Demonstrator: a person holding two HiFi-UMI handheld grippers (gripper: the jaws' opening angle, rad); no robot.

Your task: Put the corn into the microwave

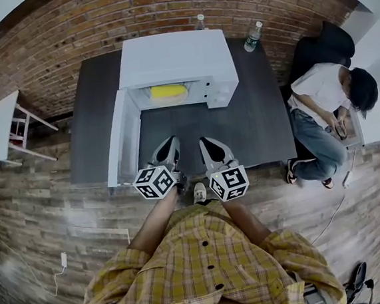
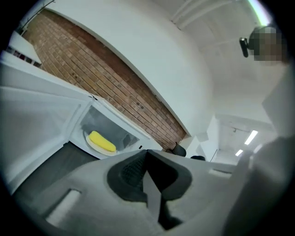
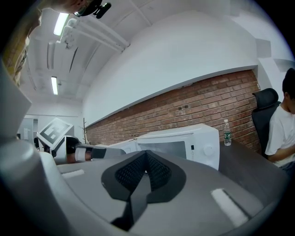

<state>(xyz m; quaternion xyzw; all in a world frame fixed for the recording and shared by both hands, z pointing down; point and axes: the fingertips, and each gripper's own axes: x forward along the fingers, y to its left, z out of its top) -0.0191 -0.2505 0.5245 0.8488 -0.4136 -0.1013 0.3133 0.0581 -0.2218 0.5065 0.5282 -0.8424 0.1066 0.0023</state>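
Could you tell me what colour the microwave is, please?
The microwave is white, clearest in the head view.

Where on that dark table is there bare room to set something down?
Bare: the table in front of the microwave, right of its open door, and the strip left of the door. Crowded: the back, with microwave and bottles.

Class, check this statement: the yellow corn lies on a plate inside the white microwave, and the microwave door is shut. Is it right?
Not quite. The door is open, swung out to the left, as the head view shows. The rest holds: the corn lies on a plate inside the white microwave.
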